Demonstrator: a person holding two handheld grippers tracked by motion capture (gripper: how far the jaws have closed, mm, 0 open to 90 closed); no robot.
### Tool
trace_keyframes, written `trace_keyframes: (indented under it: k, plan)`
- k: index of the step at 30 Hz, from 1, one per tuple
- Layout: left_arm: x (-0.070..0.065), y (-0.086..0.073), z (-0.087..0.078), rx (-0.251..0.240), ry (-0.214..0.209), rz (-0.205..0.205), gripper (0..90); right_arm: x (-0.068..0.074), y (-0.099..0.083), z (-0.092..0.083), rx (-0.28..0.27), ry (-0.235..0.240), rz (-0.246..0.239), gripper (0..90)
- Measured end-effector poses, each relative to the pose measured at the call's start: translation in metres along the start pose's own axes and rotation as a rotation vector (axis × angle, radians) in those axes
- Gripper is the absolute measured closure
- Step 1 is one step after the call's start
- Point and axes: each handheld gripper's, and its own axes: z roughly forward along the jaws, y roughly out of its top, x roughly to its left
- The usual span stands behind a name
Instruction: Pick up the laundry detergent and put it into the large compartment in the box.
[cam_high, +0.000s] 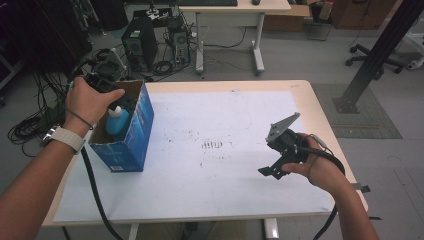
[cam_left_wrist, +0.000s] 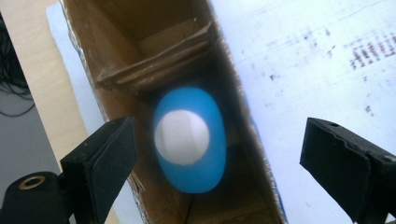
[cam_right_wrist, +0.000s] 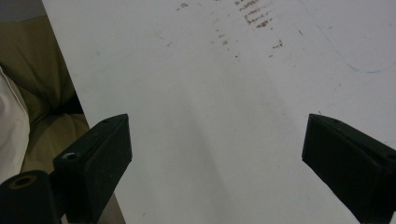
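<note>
A blue bottle with a white cap (cam_high: 117, 121) stands upright inside an open blue cardboard box (cam_high: 135, 135) at the table's left. My left gripper (cam_high: 116, 100) hangs above the box mouth, pointing down. In the left gripper view the bottle (cam_left_wrist: 189, 140) sits below and between the two wide-apart jaws of my left gripper (cam_left_wrist: 219, 158), untouched by either. My right gripper (cam_high: 272, 170) hovers low over the white sheet at the table's right. Its jaws (cam_right_wrist: 217, 158) stand open with nothing between them.
A white sheet (cam_high: 210, 150) with dark smudges covers most of the wooden table (cam_high: 320, 105). Beyond the table's far edge are computer towers (cam_high: 140, 42), cables on the floor and a second desk (cam_high: 235, 10). A black post (cam_high: 380, 45) rises at the right.
</note>
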Motion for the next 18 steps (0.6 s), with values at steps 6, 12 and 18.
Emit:
trace_keyframes:
  k: [6,12,18]
  plan:
    - [-0.005,0.002,-0.008,-0.001,-0.002,0.025,11.0,0.000,0.000,0.000,0.001,-0.001,0.001,8.4]
    - [-0.008,0.004,-0.016,-0.018,-0.012,0.050,11.0,0.001,0.000,-0.002,0.002,-0.004,0.003,8.4]
    - [-0.012,0.006,-0.023,-0.037,-0.030,0.076,11.0,0.001,0.000,-0.002,0.003,-0.003,0.002,8.4]
